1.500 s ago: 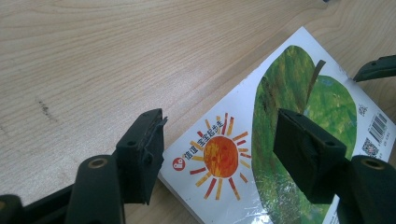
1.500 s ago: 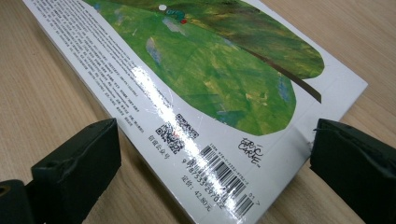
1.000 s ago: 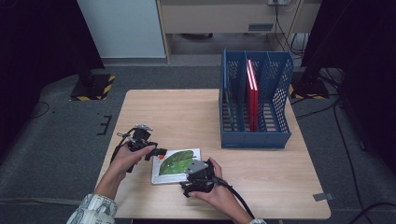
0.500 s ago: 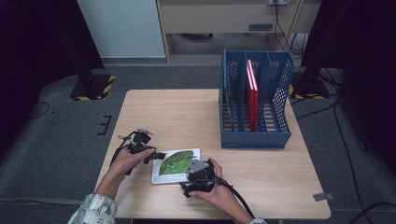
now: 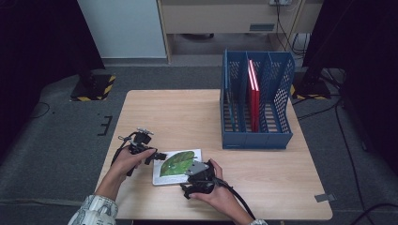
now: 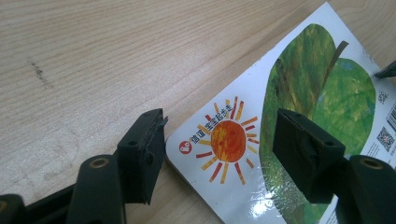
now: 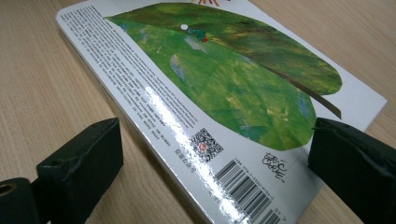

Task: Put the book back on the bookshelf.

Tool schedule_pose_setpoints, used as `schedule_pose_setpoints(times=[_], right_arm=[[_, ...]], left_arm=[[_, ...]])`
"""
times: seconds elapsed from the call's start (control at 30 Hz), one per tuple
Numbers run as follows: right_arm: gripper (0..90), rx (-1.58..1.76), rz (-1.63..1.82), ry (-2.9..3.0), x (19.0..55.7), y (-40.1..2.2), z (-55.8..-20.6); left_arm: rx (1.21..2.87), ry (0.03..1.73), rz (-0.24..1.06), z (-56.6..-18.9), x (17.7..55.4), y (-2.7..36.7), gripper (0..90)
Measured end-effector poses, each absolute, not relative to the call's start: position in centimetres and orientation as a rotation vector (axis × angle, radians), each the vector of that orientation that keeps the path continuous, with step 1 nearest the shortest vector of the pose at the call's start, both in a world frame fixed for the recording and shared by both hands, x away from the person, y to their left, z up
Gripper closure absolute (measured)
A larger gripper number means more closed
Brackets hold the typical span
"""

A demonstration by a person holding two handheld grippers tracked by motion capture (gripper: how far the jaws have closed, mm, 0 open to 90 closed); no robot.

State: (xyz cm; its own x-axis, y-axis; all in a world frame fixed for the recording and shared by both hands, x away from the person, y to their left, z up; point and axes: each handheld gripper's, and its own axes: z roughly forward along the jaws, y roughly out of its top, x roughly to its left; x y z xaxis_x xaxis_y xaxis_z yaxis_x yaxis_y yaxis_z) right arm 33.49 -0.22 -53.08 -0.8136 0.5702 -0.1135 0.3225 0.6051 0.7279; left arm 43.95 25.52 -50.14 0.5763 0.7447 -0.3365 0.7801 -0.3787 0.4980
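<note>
Presently the flat glossy book with a green leaf cover (image 5: 177, 162) lies on the wooden table (image 5: 187, 117) between both grippers; left gripper (image 6: 219, 154) straddles its corner and has just been closing, right gripper (image 7: 215, 168) gapes astride the barcode end, neither gripping.

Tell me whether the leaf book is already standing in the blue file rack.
No, the leaf book lies flat on the table, apart from the blue file rack, which holds a red book.

right gripper (image 7: 215, 163) jaws stand apart, straddling the book (image 7: 219, 79) corner on the table (image 7: 37, 93).
</note>
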Motion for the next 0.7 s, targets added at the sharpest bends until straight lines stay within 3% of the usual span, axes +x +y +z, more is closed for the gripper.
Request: schedule_pose_setpoints(times=[0.7], right_arm=[[4.2, 0.706, 1.032, 2.502, 33.5, -0.2, -53.1]], left_arm=[[2.225, 1.213, -0.087, -50.5, 43.3, 25.7, 33.8]])
